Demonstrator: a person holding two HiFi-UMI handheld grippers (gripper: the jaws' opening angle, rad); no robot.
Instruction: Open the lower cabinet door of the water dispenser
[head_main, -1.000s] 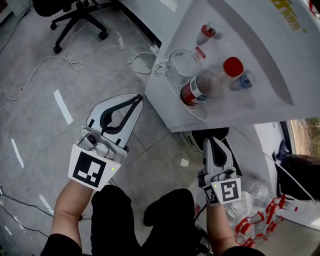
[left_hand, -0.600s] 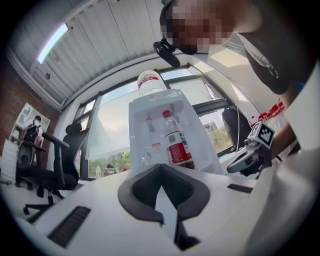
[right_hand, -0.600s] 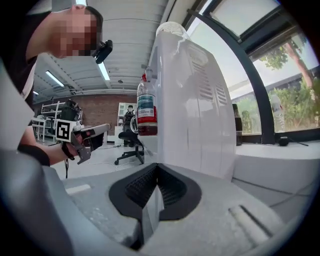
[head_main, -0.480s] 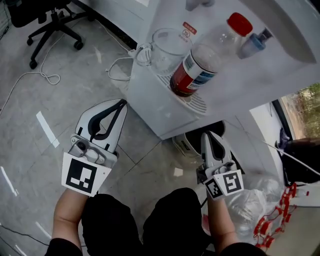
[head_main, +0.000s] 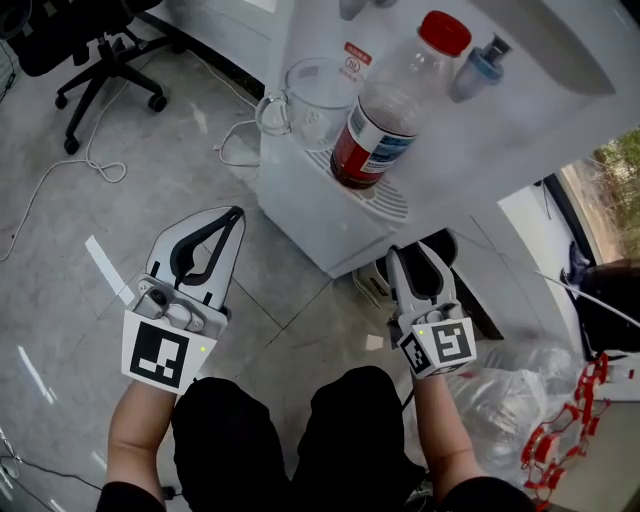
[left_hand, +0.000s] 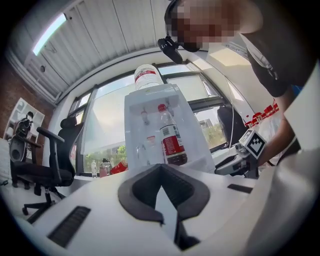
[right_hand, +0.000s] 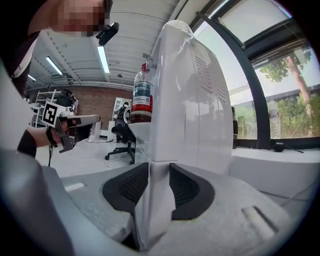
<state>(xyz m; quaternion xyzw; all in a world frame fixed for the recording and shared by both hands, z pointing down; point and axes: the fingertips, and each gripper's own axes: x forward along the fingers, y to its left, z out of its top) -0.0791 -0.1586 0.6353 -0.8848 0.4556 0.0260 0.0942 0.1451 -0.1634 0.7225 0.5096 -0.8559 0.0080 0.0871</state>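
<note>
A: Fast check. Where's the lower door, and what are my tools doing?

B: The lower door (right_hand: 151, 205) is at the base of the water dispenser (head_main: 470, 150), shut as far as I can see. My right gripper (head_main: 415, 250) is at the dispenser's bottom front corner. Its jaws have just been opening and now stand parted, with a white upright edge between the pads. I read that as the door's edge, and I'm not squeezing it yet. My left gripper (head_main: 236, 213) is clenched on nothing, out in front of the dispenser over the floor.

A: What goes wrong from here?

B: First, a wrong bite. I can't tell if that edge is the door or the dispenser's fixed side. If I close on the body, I'd be pulling the whole unit.

A: Why does that matter?

B: A bottle (head_main: 385, 115) and a jug (head_main: 315, 100) stand on the dispenser's drip tray (head_main: 390, 205). The bottle is tall and looks easy to tip, so a jerk could knock it over.

A: Anything else?

B: The edge is thin and smooth, so with a shallow grip the pads could slide off mid-pull. A door swinging out from the dispenser could also hit my knees (head_main: 340, 420), which are close in front of it. And a cable (head_main: 235, 150) lies on the floor beside the dispenser, so a shifted unit might drag it.
</note>
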